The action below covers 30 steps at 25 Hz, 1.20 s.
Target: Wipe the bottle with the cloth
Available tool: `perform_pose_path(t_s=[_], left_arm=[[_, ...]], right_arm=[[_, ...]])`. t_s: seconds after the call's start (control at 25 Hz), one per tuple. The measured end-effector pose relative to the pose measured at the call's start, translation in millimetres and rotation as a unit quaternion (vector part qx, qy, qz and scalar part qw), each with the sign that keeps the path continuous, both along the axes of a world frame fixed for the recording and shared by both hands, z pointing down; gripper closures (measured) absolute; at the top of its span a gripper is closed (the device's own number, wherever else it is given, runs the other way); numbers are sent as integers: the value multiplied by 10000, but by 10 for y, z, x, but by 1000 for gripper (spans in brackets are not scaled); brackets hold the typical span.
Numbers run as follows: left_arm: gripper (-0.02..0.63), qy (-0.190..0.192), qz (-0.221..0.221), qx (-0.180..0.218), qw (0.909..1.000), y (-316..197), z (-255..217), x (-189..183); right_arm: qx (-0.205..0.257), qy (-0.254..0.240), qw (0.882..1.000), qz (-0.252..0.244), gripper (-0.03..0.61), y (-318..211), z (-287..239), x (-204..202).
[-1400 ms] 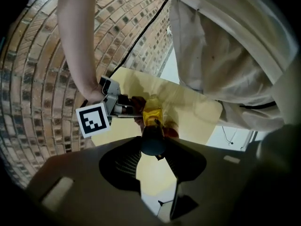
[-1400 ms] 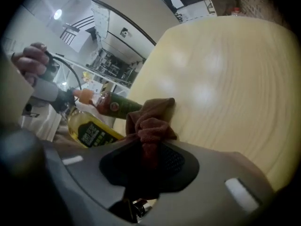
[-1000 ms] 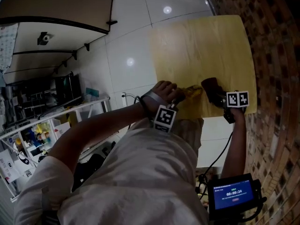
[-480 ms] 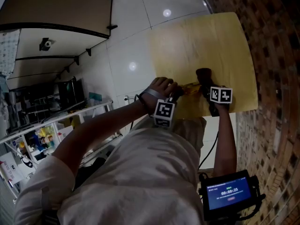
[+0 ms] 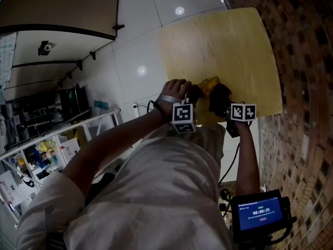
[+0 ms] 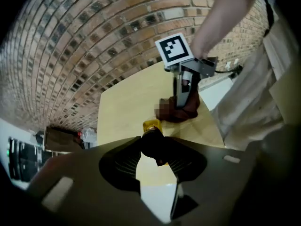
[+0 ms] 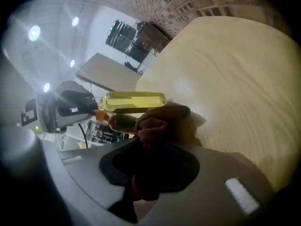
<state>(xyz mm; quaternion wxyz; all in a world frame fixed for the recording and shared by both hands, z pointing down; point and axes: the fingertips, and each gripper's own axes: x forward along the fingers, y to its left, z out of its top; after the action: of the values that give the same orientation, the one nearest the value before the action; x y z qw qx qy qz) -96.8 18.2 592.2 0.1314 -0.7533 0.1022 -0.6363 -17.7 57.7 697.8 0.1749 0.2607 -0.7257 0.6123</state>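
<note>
Left gripper [image 6: 155, 149] on bottle [image 7: 134, 101], right gripper [image 7: 148, 171] on cloth [image 7: 162, 121].

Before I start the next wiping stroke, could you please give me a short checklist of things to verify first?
1. Left claw shut on the bottle: ok, it pinches one dark end.
2. Right claw shut on the cloth: ok, the bunched cloth fills its jaws.
3. Cloth against the bottle: ok, in the right gripper view it lies over the bottle's side.
4. Bottle level: ok, it lies roughly sideways between the two claws.
5. Bottle lifted off the table: cannot tell.
6. Cap on tight: cannot tell, that end sits inside the left claw.
</note>
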Motion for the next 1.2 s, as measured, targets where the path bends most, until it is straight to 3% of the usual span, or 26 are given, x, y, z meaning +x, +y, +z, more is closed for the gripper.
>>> perform_pose_path(t_s=[0.12,0.24,0.56,0.92,1.2], left_arm=[[439,334,-846,-161,9957,-135,-115,125],[437,555,-1298,-299,9895,-242,-197,204],[423,732,-1373,-98,9878,-246,-277,150],[407,1199,-2055,-277,9709,-292,-374,31],[411,1348,-2151,-342,9666,-281,-368,68]], right_arm=[[13,-206,9980,600,486,-47,-179,118],[59,-213,9966,795,486,-65,-243,157],[295,-141,9957,866,486,-80,-356,68],[428,-76,9937,1033,486,-83,-412,9],[501,15,9928,1088,486,-56,-398,68]])
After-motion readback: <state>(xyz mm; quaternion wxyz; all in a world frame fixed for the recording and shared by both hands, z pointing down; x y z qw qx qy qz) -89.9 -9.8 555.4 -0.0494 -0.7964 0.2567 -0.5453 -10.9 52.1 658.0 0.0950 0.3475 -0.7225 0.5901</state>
